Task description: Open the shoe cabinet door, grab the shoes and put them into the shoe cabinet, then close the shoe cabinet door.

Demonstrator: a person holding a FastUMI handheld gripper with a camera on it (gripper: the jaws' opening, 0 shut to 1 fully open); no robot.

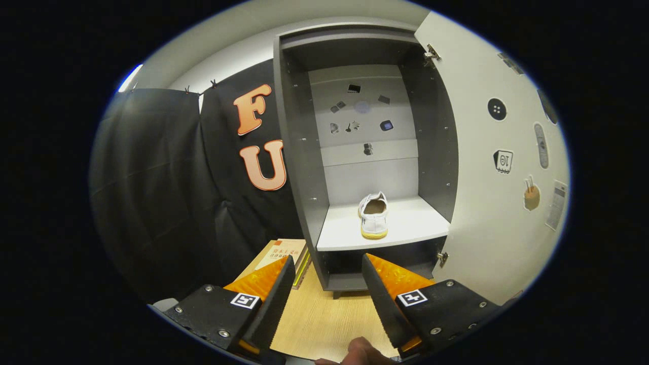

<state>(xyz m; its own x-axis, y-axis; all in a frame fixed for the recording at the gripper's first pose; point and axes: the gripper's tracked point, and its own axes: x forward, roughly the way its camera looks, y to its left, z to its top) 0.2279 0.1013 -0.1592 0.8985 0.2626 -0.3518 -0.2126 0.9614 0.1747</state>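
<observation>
A grey shoe cabinet [299, 152] stands open ahead of me. Its white door [487, 167] is swung wide to the right and carries several stickers. One white shoe with a yellow sole [374, 215] rests on the pale shelf [416, 228] inside, its heel towards me. My gripper [328, 276] is open, well short of the cabinet, with nothing between its fingers. The shoe lies beyond the fingers, slightly right of the gap.
The cabinet stands on a light wooden surface [324, 319]. A book [284, 253] lies on it just left of the cabinet's base. Black cloth hangs on the left. A hand [362, 352] shows below the fingers. Small stickers dot the cabinet's back panel.
</observation>
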